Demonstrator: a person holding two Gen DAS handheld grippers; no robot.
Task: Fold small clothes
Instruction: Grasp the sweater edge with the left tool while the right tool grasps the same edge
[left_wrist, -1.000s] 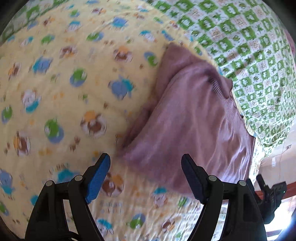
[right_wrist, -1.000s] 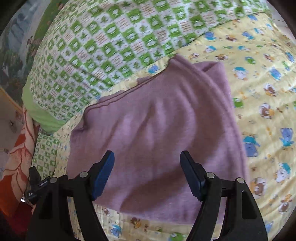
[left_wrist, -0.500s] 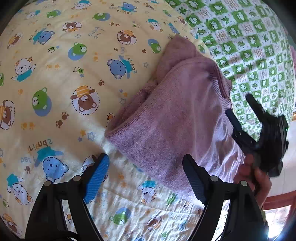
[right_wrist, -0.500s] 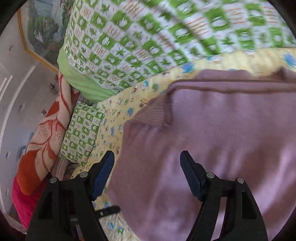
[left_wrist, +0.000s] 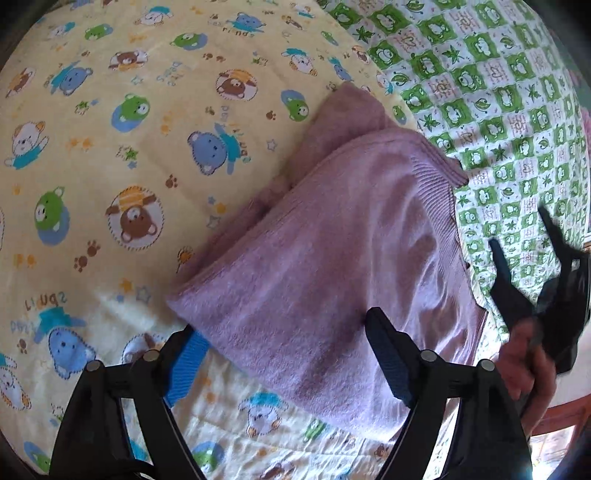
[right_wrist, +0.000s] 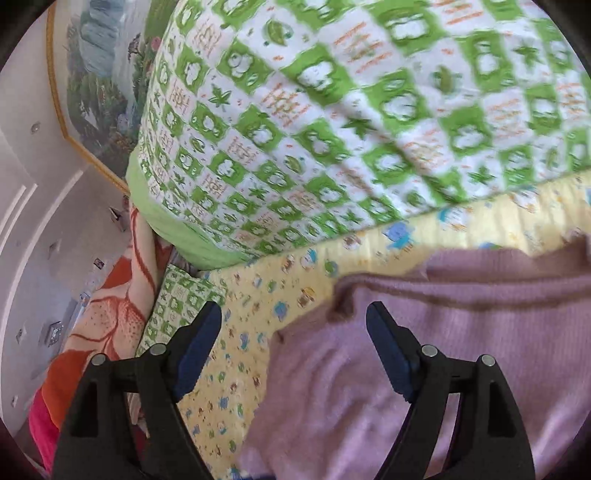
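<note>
Since a second ago the right tongs (right_wrist: 293, 345) have swung off the middle of the folded purple garment (left_wrist: 332, 266) toward its ribbed edge, their jaws just opening wider with nothing gripped. Left tongs (left_wrist: 284, 356) have barely shifted, though their jaws have just been closing somewhat; they stand apart over the garment's near corner, pads not pressing it. Folded flat, the garment lies on the yellow bear-print quilt (left_wrist: 122, 155) of the bed. Beyond it sits a green checked pillow (right_wrist: 332, 110). Farther left, an orange patterned blanket (right_wrist: 110, 317) and a framed landscape picture (right_wrist: 103, 74).
</note>
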